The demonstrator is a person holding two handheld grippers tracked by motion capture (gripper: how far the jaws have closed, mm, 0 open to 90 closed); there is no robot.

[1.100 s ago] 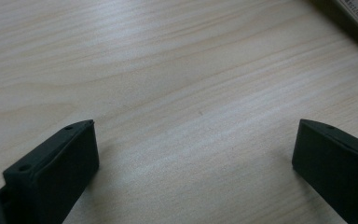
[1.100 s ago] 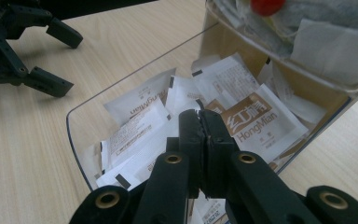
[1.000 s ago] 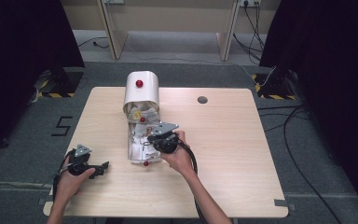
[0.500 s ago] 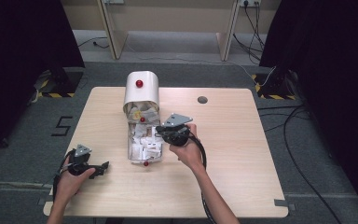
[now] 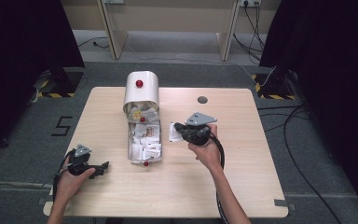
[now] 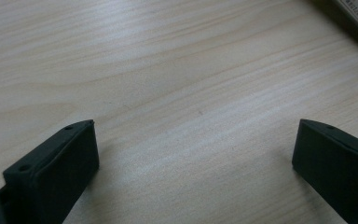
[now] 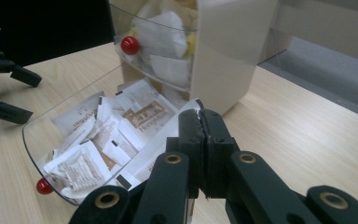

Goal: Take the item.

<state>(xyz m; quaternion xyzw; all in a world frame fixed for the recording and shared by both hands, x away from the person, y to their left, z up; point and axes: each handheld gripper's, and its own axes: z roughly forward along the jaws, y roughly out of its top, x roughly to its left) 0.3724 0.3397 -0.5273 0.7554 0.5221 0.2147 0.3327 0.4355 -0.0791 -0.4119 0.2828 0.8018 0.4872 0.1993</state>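
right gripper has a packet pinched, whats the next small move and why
Probably carry it a little further right and lower it onto bare table. The right gripper is shut on a white packet, already outside the open tray of sachets, with free wood beside it. The left gripper rests open, far from the packet.

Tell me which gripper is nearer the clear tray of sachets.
Right. The right gripper, shut on a sachet, hangs just beside the tray; the left gripper rests farther off, near the table's front-left corner.
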